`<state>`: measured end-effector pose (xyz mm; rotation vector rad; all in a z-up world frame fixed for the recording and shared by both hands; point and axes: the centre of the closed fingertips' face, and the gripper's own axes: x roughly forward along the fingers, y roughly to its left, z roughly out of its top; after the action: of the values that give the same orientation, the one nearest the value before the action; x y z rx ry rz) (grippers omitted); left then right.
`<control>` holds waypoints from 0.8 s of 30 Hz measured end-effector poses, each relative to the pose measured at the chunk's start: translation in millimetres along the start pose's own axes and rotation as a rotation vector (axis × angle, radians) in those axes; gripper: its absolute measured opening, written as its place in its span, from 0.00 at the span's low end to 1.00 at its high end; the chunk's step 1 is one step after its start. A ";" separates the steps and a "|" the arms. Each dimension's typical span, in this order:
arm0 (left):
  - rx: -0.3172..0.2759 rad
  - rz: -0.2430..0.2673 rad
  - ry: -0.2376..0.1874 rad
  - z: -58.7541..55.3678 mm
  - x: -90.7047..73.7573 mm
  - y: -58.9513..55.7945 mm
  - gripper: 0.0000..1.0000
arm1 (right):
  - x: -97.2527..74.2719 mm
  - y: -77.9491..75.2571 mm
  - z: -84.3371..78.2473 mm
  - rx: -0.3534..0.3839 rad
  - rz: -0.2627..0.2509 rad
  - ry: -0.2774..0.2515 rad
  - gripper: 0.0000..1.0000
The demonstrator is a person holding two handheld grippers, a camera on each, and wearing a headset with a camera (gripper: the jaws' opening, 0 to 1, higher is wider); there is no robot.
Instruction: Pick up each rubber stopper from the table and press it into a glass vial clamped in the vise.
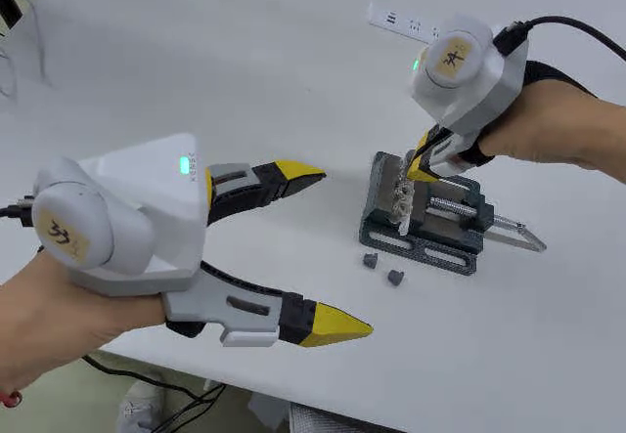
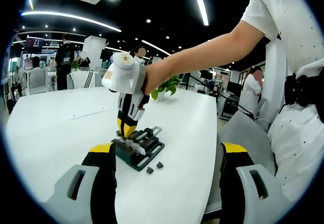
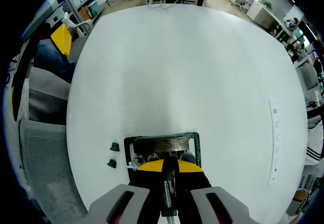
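Two stoppers (image 1: 395, 278) are lying beside the vise (image 1: 430, 242). The right tool (image 1: 419, 171), jaws together, is seemingly pressing onto a vial (image 1: 403, 198), best straight down. The left tool (image 1: 346, 250) is hanging spread.

Two loose stoppers (image 1: 370, 261), one vise (image 1: 430, 242) — its vials (image 1: 403, 198) too bunched to count.

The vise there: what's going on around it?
A person holds a gripper in each hand. The right gripper, jaws together, is tipped down over the glass vials clamped in the vise; whether it holds a stopper is hidden. The left gripper hangs open, apart. Two rubber stoppers lie on the table beside the vise.
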<state>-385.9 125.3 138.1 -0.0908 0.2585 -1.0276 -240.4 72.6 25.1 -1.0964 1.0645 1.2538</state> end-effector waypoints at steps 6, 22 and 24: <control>-0.001 0.001 0.005 -1.4 0.4 2.1 0.83 | 0.9 -3.7 0.5 0.039 0.010 -0.017 0.01; 0.011 -0.003 0.020 -3.0 0.8 2.8 0.84 | -1.0 -3.3 1.0 0.037 0.011 -0.060 0.02; 0.009 0.000 0.024 -4.0 -0.8 3.6 0.84 | -2.3 -0.5 -0.1 0.040 0.010 -0.070 0.02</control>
<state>-384.4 128.1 133.7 -0.0700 0.2750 -1.0299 -239.9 72.2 27.4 -1.0107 1.0395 1.2647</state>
